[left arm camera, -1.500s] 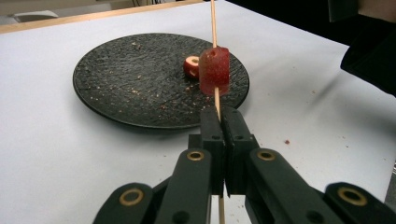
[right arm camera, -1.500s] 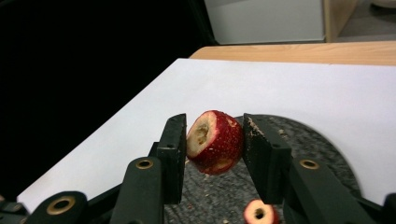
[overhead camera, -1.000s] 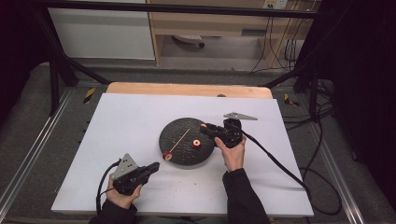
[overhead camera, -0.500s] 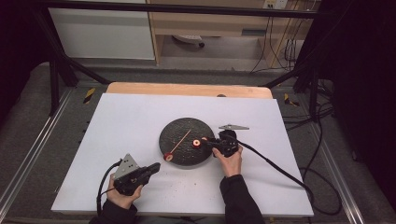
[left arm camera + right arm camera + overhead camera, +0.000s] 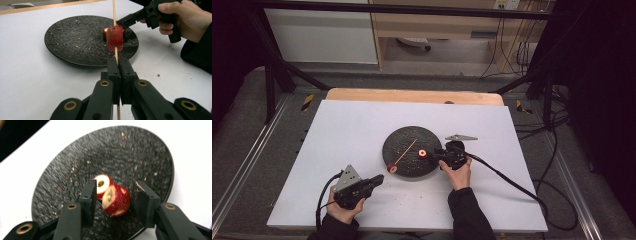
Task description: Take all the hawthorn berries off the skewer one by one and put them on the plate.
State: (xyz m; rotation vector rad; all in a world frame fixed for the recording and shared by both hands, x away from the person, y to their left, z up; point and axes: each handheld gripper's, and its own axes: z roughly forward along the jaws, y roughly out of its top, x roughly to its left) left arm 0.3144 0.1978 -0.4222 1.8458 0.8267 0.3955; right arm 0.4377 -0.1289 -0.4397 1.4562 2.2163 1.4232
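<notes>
The left gripper (image 5: 119, 65) is clamped on a skewer (image 5: 115, 51) that slants up over the plate's (image 5: 401, 141) near edge, with one red fruit piece (image 5: 115, 38) threaded on it. On the plate, two more red pieces (image 5: 113, 193) lie together near its right edge. The right gripper (image 5: 116, 195) straddles them, its jaws just opened and standing apart from the fruit.
</notes>
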